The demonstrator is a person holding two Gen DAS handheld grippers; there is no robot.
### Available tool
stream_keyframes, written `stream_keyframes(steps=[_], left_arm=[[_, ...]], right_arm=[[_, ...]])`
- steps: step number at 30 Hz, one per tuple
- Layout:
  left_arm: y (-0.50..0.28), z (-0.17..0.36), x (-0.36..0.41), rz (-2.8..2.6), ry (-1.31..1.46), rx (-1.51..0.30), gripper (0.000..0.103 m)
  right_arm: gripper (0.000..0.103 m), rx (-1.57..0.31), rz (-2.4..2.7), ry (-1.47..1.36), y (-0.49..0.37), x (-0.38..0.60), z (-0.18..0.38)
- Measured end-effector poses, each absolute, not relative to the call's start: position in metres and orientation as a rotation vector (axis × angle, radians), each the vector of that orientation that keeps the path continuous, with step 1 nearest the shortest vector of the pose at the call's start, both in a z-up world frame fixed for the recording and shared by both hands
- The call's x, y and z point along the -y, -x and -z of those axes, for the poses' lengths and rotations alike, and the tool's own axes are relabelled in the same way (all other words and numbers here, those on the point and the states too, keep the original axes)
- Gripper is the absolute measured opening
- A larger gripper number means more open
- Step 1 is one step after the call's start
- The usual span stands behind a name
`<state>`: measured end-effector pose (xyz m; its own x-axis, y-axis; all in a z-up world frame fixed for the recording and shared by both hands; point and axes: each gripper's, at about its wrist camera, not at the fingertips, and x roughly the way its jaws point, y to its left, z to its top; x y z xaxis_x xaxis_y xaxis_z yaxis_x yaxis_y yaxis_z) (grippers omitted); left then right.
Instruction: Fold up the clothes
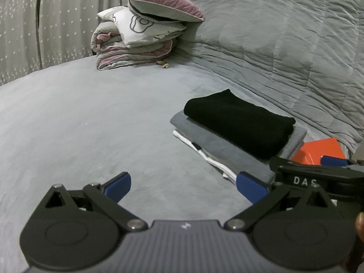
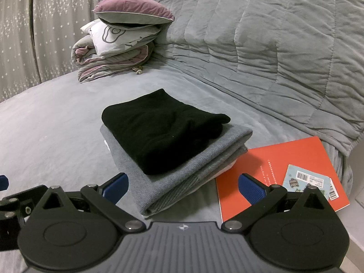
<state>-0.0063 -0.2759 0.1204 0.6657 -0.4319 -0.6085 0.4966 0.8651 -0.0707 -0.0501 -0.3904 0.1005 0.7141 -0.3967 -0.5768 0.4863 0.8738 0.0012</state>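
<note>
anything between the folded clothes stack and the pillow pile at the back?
No, just bare grey bedsheet between the black top of the stack and the pillow pile; clearest in the right wrist view.

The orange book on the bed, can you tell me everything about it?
The orange book lies flat on the grey bedsheet, cover up, looking thin and soft-covered. A pale sticker with barcodes and cartoon figures sits near its lower right corner. The folded clothes pile overlaps its left edge. The grey quilt is bunched up just behind it.
</note>
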Motion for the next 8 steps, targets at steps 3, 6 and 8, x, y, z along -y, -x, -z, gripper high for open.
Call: stream_keyframes(steps=[3,6,8], left_arm=[[0.0075,-0.1205,0.2773,0.531,-0.108,-0.656,0.103],[0.0072,-0.1206,0.2782,0.534,-0.105,-0.657,0.103],[0.0071,-0.1202,0.2787,0.534,-0.107,-0.657,0.103]], right_arm=[[0.103,-0.601,0.491,-0.155,0.0505,0.3894,-0.1006],[0.103,-0.601,0.492,-0.155,0.0506,0.3889,-0.1007],[0.103,-0.601,0.492,-0.154,0.0505,0.3885,-0.1005]])
